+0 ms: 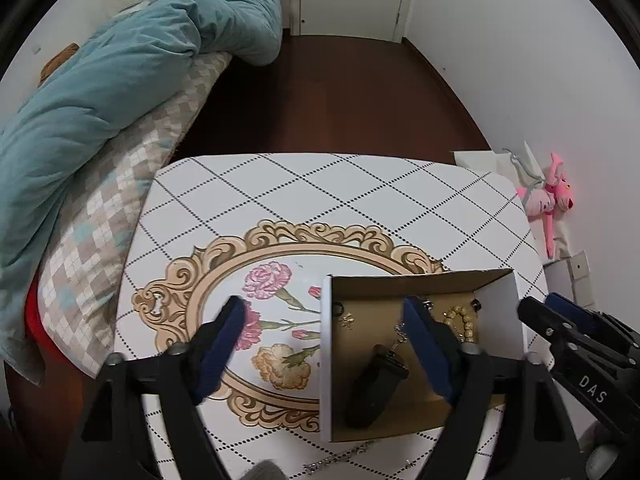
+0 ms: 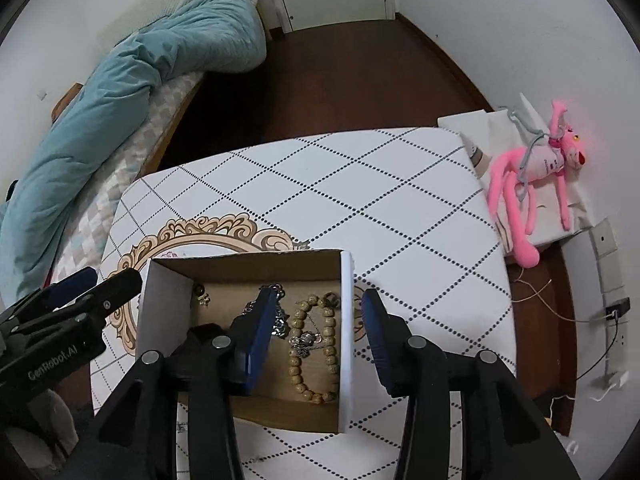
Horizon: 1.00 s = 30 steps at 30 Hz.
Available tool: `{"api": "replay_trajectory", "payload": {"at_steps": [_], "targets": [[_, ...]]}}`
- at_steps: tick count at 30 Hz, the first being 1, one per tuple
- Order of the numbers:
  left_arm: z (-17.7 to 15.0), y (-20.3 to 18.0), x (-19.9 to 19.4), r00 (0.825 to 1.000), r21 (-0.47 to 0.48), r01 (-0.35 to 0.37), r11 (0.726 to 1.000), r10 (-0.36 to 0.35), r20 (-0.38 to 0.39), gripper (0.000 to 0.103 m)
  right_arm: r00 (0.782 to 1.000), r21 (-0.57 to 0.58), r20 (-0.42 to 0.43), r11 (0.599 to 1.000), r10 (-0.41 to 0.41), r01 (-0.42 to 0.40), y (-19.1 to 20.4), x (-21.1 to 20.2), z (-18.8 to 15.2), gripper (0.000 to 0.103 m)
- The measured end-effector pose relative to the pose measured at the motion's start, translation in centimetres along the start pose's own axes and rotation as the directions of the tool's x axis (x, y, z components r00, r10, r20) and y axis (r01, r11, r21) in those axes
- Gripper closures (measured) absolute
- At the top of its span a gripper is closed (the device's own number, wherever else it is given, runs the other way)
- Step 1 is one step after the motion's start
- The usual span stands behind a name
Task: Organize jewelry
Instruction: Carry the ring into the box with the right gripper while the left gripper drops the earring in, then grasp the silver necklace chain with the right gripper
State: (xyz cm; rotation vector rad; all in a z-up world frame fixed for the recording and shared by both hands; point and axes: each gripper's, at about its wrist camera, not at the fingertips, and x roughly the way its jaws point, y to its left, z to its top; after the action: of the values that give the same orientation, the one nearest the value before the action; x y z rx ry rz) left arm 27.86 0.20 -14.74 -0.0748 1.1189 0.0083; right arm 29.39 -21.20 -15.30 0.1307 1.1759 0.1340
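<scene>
Most jewelry is already lying in the box [image 2: 346, 320]: bead bracelet [image 2: 316, 344], chains, a dark watch [image 1: 374, 384]. One chain [image 1: 340, 458] is still lying on the surface [image 1: 320, 192] beneath the left gripper [image 1: 324, 344], which, like the right gripper [image 2: 318, 340], is gaping wide and empty, straddling a box wall.

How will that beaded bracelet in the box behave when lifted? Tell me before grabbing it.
The beaded bracelet will probably go floppy: it lies as a loose elongated loop of strung round beads. It may drag the silver chain lying across it. Pushed, the beads would likely roll and slide on the box floor rather than hold their shape.
</scene>
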Motion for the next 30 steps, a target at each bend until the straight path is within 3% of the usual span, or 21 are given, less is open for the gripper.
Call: {"api": "replay_trajectory", "payload": {"at_steps": [2, 4, 6, 12, 19, 25, 29, 30], "targets": [[-0.2, 0.1, -0.2, 1.000, 0.002, -0.014, 1.000, 0.014, 0.017, 0.000, 1.000, -0.013, 0.006, 1.000, -0.026, 0.026, 0.2, -0.3, -0.2, 0.045], [-0.5, 0.1, -0.5, 0.999, 0.009, -0.040, 0.999, 0.040, 0.032, 0.000, 0.998, -0.034, 0.009, 0.997, -0.068, 0.068, 0.4, -0.4, -0.4, 0.012], [-0.9, 0.1, -0.7, 0.997, 0.016, -0.063, 0.998, 0.063, 0.047, 0.000, 0.993, -0.058, 0.016, 0.991, -0.119, 0.120, 0.7, -0.5, -0.9, 0.004], [-1.6, 0.4, -1.7, 0.996, 0.020, -0.070, 0.997, 0.068, 0.061, 0.000, 0.987, -0.071, 0.034, 0.985, -0.156, 0.158, 1.0, -1.3, -2.0, 0.000], [-2.8, 0.8, -4.2, 0.993, 0.026, -0.074, 0.997, 0.071, 0.098, 0.000, 0.986, -0.059, 0.093, 0.987, -0.142, 0.148, 1.6, -4.5, -3.6, 0.000], [-6.9, 1.8, -5.3, 0.979, 0.029, -0.171, 0.985, 0.167, 0.118, 0.000, 0.992, -0.065, 0.079, 0.993, -0.093, 0.098, 2.7, -4.7, -8.4, 0.000], [-10.5, 3.1, -3.4, 0.976, 0.037, -0.207, 0.978, 0.204, 0.069, 0.000, 0.998, -0.057, 0.028, 0.997, -0.057, 0.058, 3.4, -2.4, -12.2, 0.001], [-11.2, 3.4, -2.7, 0.977, 0.037, -0.210, 0.977, 0.208, 0.050, 0.000, 0.999, -0.054, 0.016, 0.997, -0.046, 0.047, 3.6, -1.9, -12.9, 0.005]]}}
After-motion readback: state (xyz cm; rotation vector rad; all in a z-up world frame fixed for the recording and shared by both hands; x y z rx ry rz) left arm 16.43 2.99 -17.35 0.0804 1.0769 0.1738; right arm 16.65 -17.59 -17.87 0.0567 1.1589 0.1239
